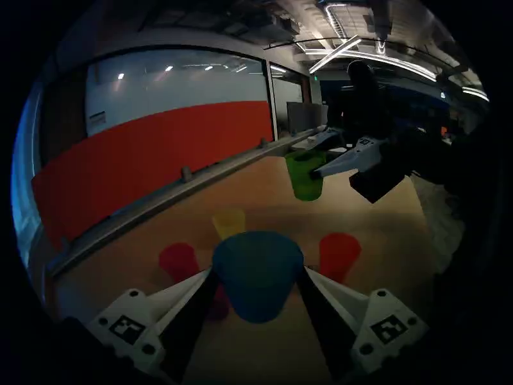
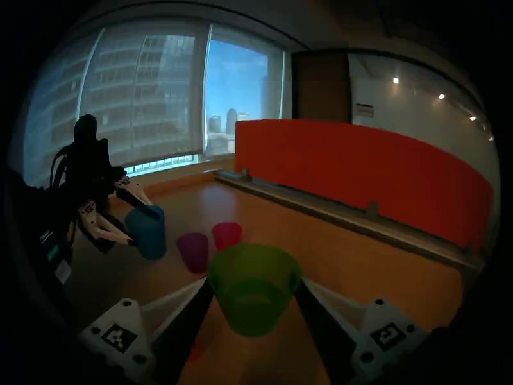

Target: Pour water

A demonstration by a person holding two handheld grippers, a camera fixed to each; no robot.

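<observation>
The left gripper (image 1: pixel 256 274) clamps a blue cup (image 1: pixel 258 292) at lower centre. The right gripper (image 2: pixel 253 282) clamps a green cup (image 2: pixel 252 305) likewise. Both are upright, facing each other over the table (image 1: pixel 372 218), likely so nothing spills before one tips into the other.

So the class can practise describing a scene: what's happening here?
A person holds a claw in each hand. The left claw grips a blue cup, and the right claw grips a green cup. Both cups look roughly upright, so no pouring shows yet. A yellow cup and a red cup stand on the wooden table beyond.
</observation>
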